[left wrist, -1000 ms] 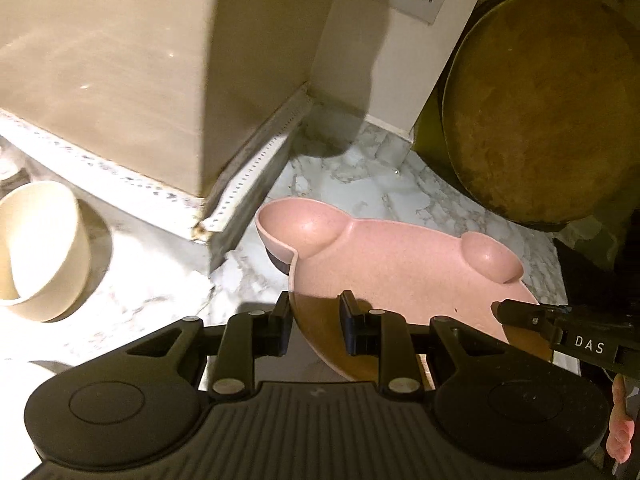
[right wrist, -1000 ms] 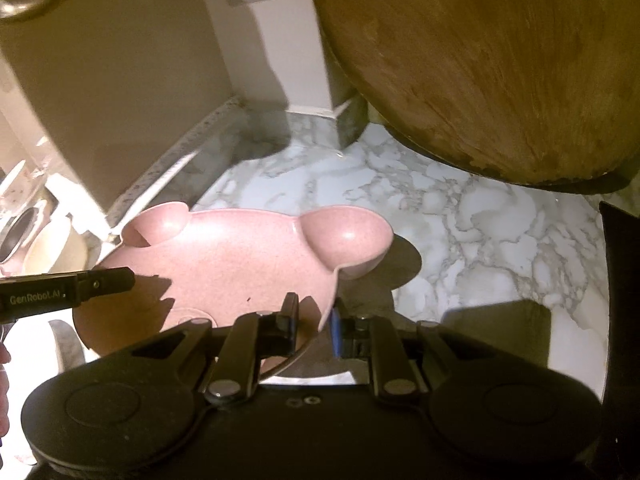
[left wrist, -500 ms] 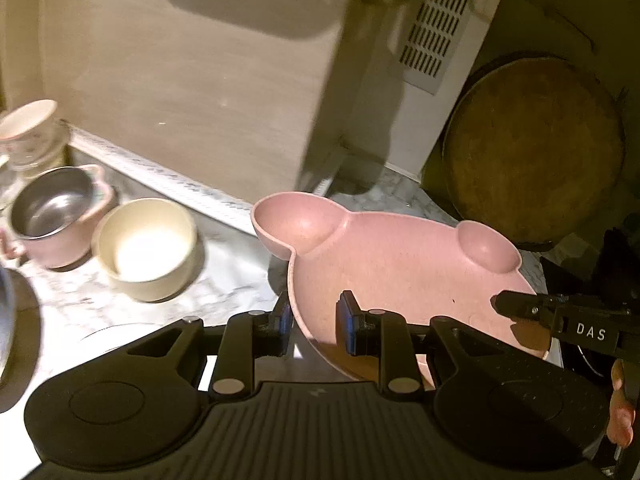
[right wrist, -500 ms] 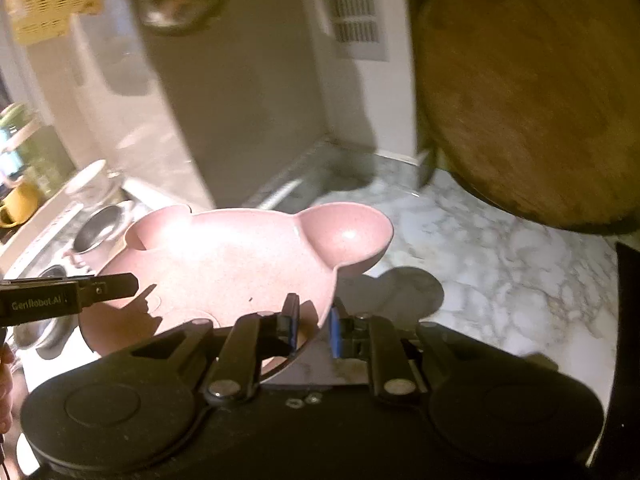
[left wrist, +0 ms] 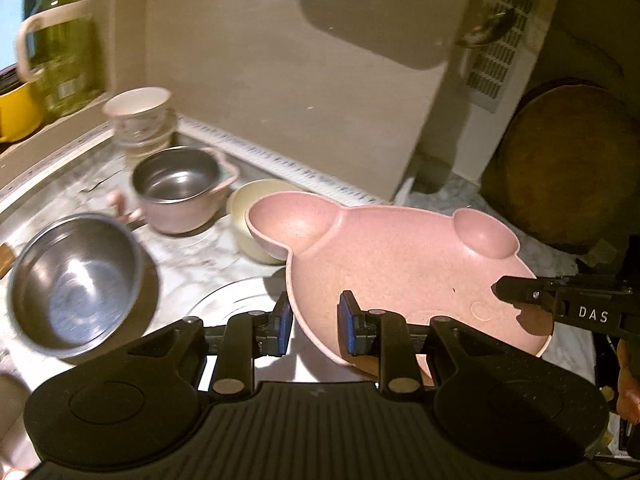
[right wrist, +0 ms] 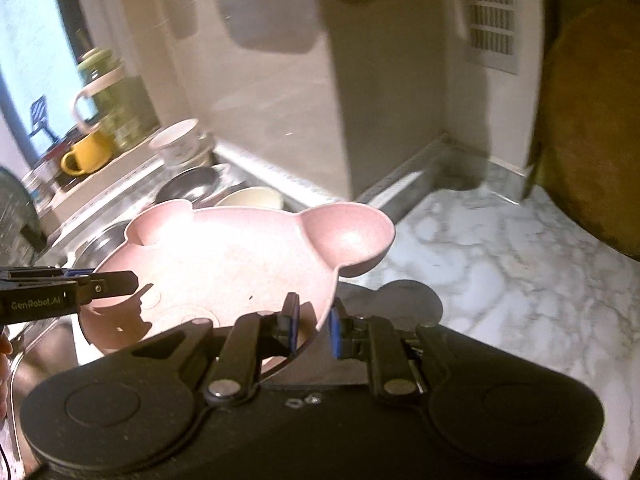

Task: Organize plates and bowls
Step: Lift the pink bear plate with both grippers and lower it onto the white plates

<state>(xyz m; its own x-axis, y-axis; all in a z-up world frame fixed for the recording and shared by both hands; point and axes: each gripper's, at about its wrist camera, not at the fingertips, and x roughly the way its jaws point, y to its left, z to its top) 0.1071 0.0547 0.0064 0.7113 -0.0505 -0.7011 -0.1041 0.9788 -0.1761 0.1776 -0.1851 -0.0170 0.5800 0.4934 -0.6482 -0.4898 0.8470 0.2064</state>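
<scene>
Steel bowl at far left on the marble bench, motion-blurred. Behind it, stacked cups, a pink steel-lined pot, a cream bowl partly hidden. Centre: pink plate with two ear-shaped wells, held off the bench and tilted, above the cream bowl's near side. Left gripper clenched on the plate's left rim, jaws either side of the edge. Right gripper likewise clamped on the opposite rim, one jaw inside, one outside. Far right: round wooden board leaning against the wall.

Handling, judged: probably light, rigid moulded plastic or fibre; matte surface, moderate grip; unlikely to shatter, but thin rim gives narrow purchase. Two-point hold on opposite rims suits the wide shape; a single-edge grasp likely to let it swing. Best hold: plain rim between ears and chin, clear of the wells.
</scene>
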